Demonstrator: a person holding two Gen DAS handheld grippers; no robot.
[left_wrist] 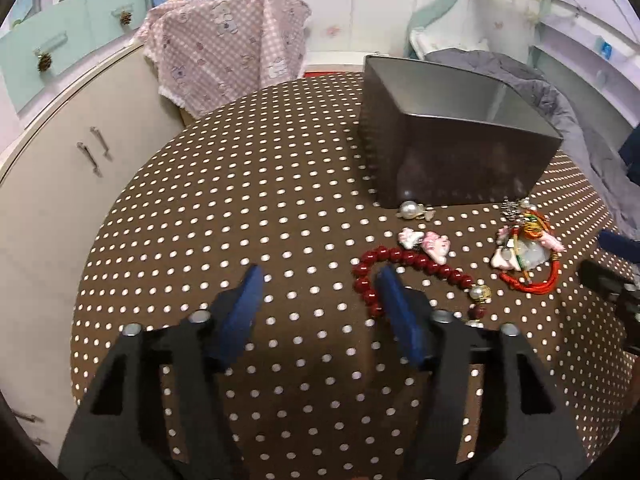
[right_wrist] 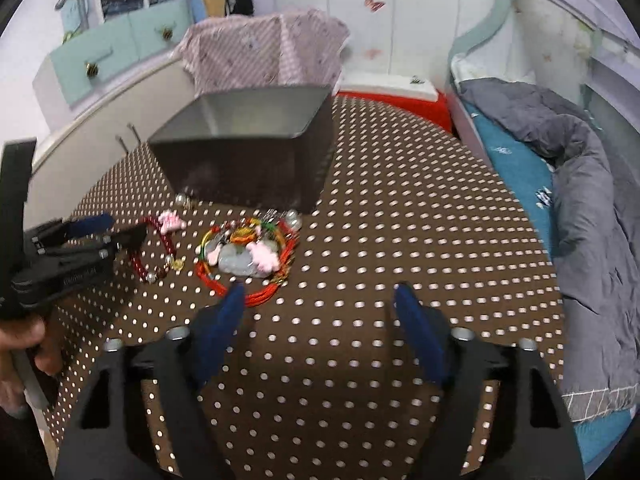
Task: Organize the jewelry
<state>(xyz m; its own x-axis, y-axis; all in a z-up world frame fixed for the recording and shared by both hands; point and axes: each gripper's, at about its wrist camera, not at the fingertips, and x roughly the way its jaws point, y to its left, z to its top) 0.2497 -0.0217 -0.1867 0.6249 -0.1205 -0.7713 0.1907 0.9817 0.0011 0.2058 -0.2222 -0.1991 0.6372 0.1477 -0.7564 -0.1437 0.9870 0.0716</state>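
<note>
Left wrist: left hand-held gripper (left_wrist: 318, 276) tilts down, parted, beside red bracelet (left_wrist: 404, 270).

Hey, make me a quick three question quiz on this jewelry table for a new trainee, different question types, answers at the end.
1. True or false: the red bead bracelet already lies inside the dark metal box.
2. Multiple choice: the right tool is nearest to which item? A) red cord charm bundle B) pearl piece C) pink checked cloth
3. Fill in: between the fingers of the left tool there is only the ______ tablecloth.

Key
1. False; it lies on the tablecloth in front of the box.
2. A
3. Polka-dot; nothing is gripped.
</note>
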